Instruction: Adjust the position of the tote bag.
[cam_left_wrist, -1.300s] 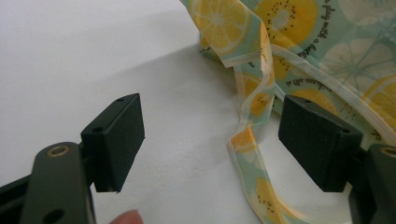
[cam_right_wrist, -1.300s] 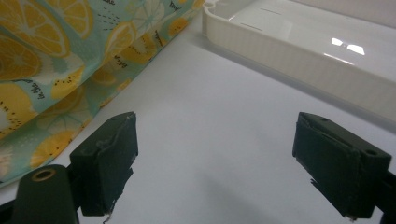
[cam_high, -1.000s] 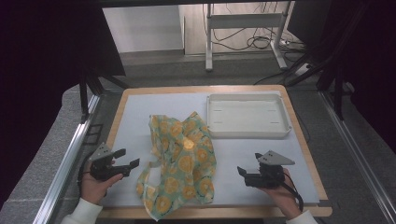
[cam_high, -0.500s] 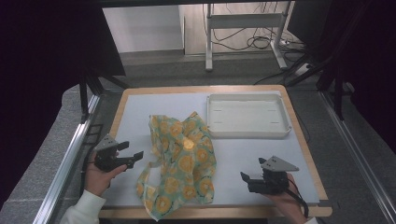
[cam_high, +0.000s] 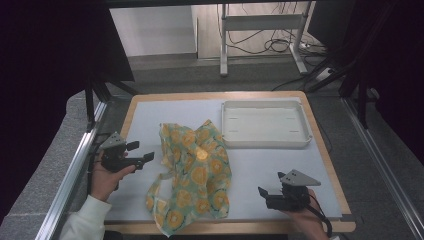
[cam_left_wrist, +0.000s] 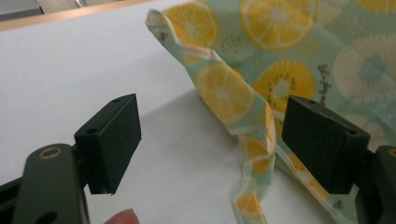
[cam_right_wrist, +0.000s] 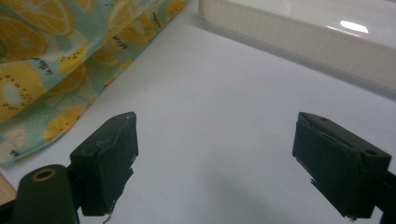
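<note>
1. The lemon-print cloth (cam_high: 195, 175) lies crumpled on the white surface (cam_high: 260, 170), so its folds hide much of the fabric. Its near corner hangs past the surface's front edge and is cut off by the bottom of the high view.
2. In the left gripper view the cloth (cam_left_wrist: 261, 84) runs off the top and right of the picture. Part of its hem lies behind the right-hand finger (cam_left_wrist: 324, 142).
3. In the right gripper view only a corner of the cloth (cam_right_wrist: 56, 56) shows at the upper left. The white tray (cam_right_wrist: 317, 42) is cut off at the top right.
4. The left gripper (cam_high: 142, 152) has its fingers spread wide. They hold nothing. A folded edge of the cloth rises between them, nearer the right-hand one; whether it touches cannot be told.
5. The right gripper (cam_high: 264, 194) also has its fingers spread wide and empty, over bare surface, near the cloth's right edge.
6. The tray (cam_high: 265, 142) sits at the far right of the surface, just beside the cloth's far corner.
</note>
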